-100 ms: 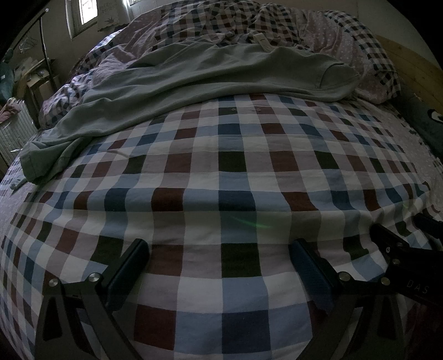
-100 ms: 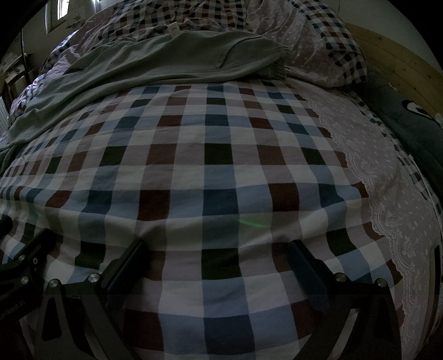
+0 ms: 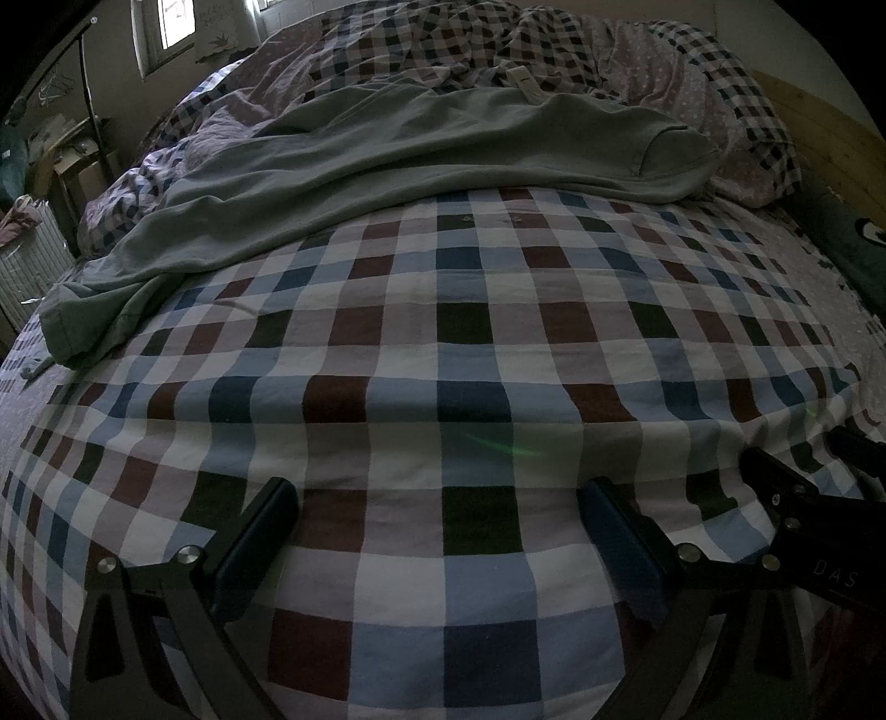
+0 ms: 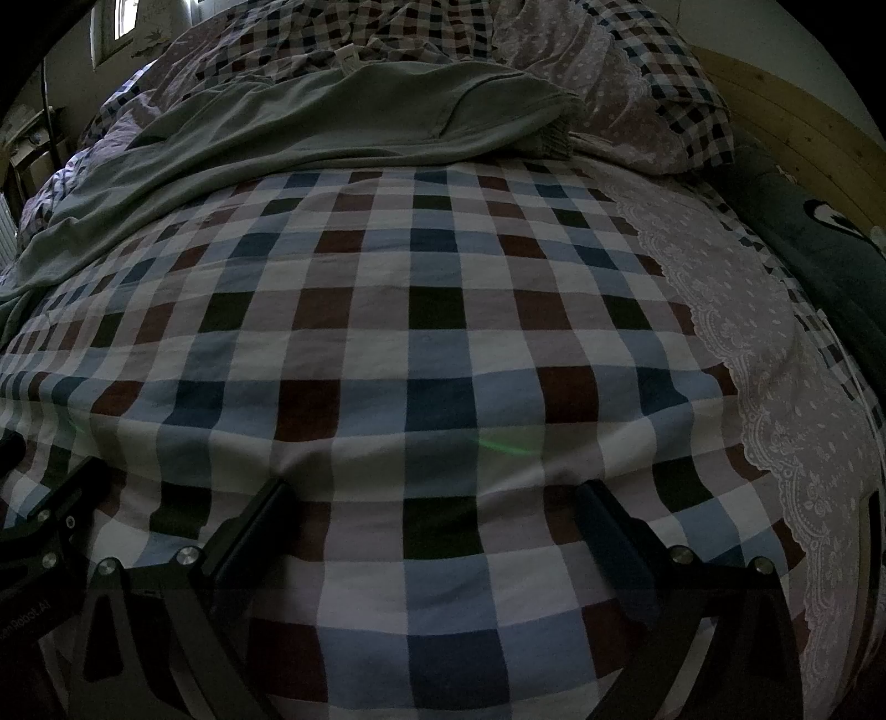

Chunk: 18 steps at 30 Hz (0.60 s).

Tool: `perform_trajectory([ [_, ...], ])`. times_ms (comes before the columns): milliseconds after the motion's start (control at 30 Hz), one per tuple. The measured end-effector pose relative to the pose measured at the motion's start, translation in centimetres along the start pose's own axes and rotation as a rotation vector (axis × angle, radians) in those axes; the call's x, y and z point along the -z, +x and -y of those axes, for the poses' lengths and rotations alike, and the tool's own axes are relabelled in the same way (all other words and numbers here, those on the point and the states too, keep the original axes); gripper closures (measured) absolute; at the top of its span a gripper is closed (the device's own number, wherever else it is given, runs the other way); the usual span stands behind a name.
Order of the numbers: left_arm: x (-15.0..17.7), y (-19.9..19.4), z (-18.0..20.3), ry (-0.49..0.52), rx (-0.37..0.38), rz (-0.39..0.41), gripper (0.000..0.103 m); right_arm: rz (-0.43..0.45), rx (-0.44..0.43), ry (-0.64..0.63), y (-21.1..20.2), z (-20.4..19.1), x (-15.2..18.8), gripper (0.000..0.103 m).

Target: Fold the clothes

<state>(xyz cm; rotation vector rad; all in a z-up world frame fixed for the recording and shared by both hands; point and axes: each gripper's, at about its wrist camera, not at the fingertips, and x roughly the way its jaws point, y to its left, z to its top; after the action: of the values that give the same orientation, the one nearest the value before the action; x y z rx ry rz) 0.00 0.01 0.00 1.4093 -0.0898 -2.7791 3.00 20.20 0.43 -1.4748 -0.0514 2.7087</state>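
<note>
A large checked cloth (image 3: 465, 332) (image 4: 443, 310) in blue, brown and white lies spread flat over the bed. Across its far edge lies a grey-green garment (image 3: 421, 160) (image 4: 310, 122), rumpled and stretching to the left. My left gripper (image 3: 437, 493) hovers over the near part of the checked cloth, open, with only flat cloth showing between its fingers. My right gripper (image 4: 437, 493) stands beside it on the right, also open over the cloth. Each gripper shows at the edge of the other's view: the right gripper (image 3: 797, 487) and the left gripper (image 4: 50, 509).
A crumpled checked duvet (image 3: 443, 50) and pillows (image 3: 736, 127) pile up at the back. A lace-patterned pink sheet (image 4: 775, 354) lies bare on the right, beside a wooden headboard (image 4: 797, 127) and a dark green cushion (image 4: 819, 260). A laundry basket (image 3: 27, 260) stands left.
</note>
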Motion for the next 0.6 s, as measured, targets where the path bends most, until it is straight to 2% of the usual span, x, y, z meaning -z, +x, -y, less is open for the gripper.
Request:
perform_trajectory([
  [600,0.04,-0.12,0.19,0.0,-0.001,0.0,0.0,0.0,0.0,0.0,0.69,-0.08,-0.24,0.0],
])
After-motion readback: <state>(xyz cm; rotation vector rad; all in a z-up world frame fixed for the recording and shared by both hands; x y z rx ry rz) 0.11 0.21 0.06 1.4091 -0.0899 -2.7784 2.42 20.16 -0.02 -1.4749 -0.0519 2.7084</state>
